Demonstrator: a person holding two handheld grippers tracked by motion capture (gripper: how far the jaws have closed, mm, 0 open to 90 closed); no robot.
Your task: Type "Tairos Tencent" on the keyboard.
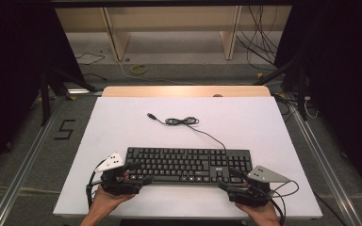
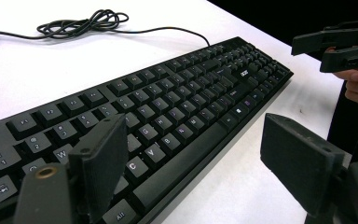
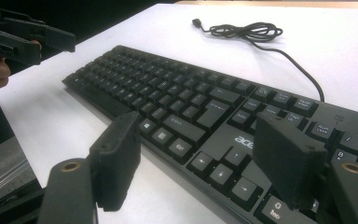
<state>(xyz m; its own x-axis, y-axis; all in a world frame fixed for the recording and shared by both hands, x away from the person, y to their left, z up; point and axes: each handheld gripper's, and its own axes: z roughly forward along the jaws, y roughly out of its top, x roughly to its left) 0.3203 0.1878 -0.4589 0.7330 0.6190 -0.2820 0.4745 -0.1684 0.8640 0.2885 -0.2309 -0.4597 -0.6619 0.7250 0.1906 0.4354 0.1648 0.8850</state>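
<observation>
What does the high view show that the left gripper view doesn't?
High view alone: the floor around the table, a wooden frame beyond it, a yellow ring, and both forearms. Left gripper view alone: readable key legends such as C and V, and its own open jaws straddling the keyboard's near edge. Both share: the keyboard, its bundled cable, the white table and the right tool.

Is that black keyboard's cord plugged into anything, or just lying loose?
Unplugged. The thin black cord lies partly bundled on the white table, and its plug rests bare there, behind the black keyboard.
</observation>
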